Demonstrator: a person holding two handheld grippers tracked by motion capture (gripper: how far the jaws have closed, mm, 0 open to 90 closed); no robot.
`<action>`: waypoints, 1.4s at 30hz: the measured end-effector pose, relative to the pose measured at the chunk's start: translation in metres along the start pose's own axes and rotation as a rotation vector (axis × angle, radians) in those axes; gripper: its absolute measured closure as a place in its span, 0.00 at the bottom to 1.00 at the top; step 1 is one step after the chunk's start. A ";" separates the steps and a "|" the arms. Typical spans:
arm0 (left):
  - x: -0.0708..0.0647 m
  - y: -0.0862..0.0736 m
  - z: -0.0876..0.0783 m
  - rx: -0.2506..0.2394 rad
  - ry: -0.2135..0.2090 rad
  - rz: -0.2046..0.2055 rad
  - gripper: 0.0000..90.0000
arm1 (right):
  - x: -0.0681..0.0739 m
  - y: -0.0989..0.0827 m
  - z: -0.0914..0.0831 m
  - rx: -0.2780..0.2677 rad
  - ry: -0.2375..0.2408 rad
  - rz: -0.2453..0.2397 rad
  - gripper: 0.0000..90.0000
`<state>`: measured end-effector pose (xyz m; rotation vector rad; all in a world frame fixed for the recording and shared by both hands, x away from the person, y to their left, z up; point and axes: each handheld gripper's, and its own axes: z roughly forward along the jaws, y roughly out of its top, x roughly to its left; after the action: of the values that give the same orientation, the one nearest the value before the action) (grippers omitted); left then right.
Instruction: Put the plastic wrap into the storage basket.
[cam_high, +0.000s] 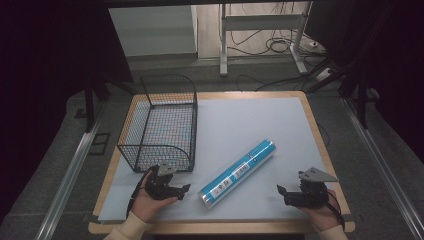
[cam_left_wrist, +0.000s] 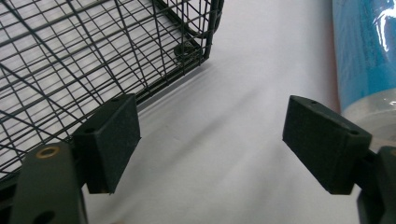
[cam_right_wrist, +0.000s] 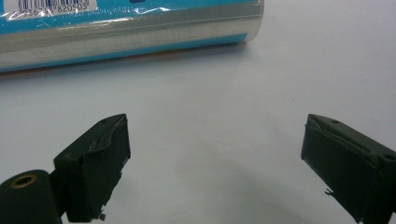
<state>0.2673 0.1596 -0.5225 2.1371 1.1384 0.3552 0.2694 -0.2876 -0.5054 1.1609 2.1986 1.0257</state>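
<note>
Table carries wire basket and blue tube

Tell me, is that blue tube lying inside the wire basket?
No, the blue tube lies flat on the table's grey mat, outside and to the right of the wire basket.

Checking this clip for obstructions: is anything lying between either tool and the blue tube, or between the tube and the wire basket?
Nothing visible. Bare mat separates the left tool and the right tool from the blue tube, both open. Bare mat also lies between the tube and the wire basket, though its wire wall faces the tube.
</note>
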 end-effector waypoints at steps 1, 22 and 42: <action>0.000 0.000 -0.001 0.000 -0.001 -0.001 0.23 | 0.000 0.000 0.000 -0.001 -0.002 -0.002 0.10; -0.004 0.005 -0.009 -0.010 -0.006 -0.009 0.21 | -0.002 0.000 -0.001 0.009 -0.027 -0.021 0.13; -0.028 0.034 -0.027 -0.010 -0.042 0.020 0.22 | -0.002 0.001 -0.003 0.005 -0.027 -0.015 0.14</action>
<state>0.2581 0.1360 -0.4777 2.1389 1.0903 0.3224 0.2692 -0.2897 -0.5026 1.1519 2.1863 0.9935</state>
